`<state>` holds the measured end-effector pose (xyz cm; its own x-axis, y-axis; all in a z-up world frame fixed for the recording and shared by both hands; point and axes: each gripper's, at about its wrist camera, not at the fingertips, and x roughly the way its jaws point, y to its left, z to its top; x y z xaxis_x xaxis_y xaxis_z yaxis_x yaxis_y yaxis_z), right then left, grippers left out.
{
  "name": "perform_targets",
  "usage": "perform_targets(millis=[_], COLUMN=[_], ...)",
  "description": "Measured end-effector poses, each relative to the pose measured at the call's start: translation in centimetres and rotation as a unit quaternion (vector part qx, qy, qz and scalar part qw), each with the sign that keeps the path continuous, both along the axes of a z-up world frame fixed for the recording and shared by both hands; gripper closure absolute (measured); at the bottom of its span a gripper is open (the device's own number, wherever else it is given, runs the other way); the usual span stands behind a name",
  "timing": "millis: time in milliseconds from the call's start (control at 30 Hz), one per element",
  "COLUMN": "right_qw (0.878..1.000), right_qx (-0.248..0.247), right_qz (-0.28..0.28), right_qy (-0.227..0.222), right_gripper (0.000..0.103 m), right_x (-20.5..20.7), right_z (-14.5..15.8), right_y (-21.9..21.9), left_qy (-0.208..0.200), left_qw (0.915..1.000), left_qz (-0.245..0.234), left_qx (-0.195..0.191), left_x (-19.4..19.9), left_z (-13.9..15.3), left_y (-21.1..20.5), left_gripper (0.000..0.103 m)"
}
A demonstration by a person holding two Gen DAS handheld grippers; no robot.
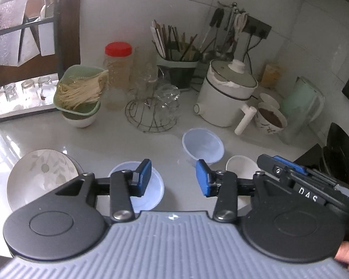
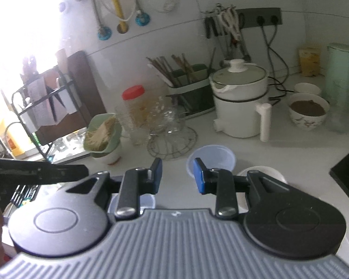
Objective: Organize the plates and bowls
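On the white counter lie a leaf-patterned plate (image 1: 40, 174) at the left, a clear plastic bowl (image 1: 151, 189) under my left finger, a second clear plastic bowl (image 1: 203, 145) further back, and a small white bowl (image 1: 240, 166). My left gripper (image 1: 173, 177) is open and empty, hovering above them. My right gripper (image 2: 177, 176) is open and empty; the far plastic bowl (image 2: 213, 159) sits just beyond its fingertips, the white bowl (image 2: 267, 174) right of it, the near plastic bowl (image 2: 146, 201) partly hidden under it. The right gripper's body also shows in the left wrist view (image 1: 314, 183).
At the back stand a white cooking pot (image 1: 225, 93), a wire trivet with glassware (image 1: 151, 114), a red-lidded jar (image 1: 117, 69), a green container of noodles (image 1: 79, 93), a chopstick holder (image 1: 176, 65), a patterned bowl of brown powder (image 1: 271, 118), a green kettle (image 1: 301, 102) and a black rack (image 1: 23, 69).
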<state>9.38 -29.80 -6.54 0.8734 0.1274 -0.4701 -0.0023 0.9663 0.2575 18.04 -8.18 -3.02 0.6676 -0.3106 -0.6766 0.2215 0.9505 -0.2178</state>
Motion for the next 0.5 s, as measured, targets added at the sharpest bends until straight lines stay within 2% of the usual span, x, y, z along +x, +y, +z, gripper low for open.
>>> perform_targets(millis=[267,500], right_qw=[1.000,0.999], right_qx=[-0.005,-0.008], right_qz=[-0.025,-0.051], right_qy=[0.002,0.004], right_gripper=[0.070,0.070], right_x=[-0.4,-1.8], right_z=[-0.2,-0.6], right_y=[-1.1,-1.0], left_qy=[0.007,0.003], left_qw=[0.9999,0.9995], left_qz=[-0.014,-0.031], left_qx=[0.007,0.006], left_x=[-0.4,-0.9], left_z=[-0.7,-1.0], left_y=[-0.7,0.0], left_gripper=[0.038,0.037])
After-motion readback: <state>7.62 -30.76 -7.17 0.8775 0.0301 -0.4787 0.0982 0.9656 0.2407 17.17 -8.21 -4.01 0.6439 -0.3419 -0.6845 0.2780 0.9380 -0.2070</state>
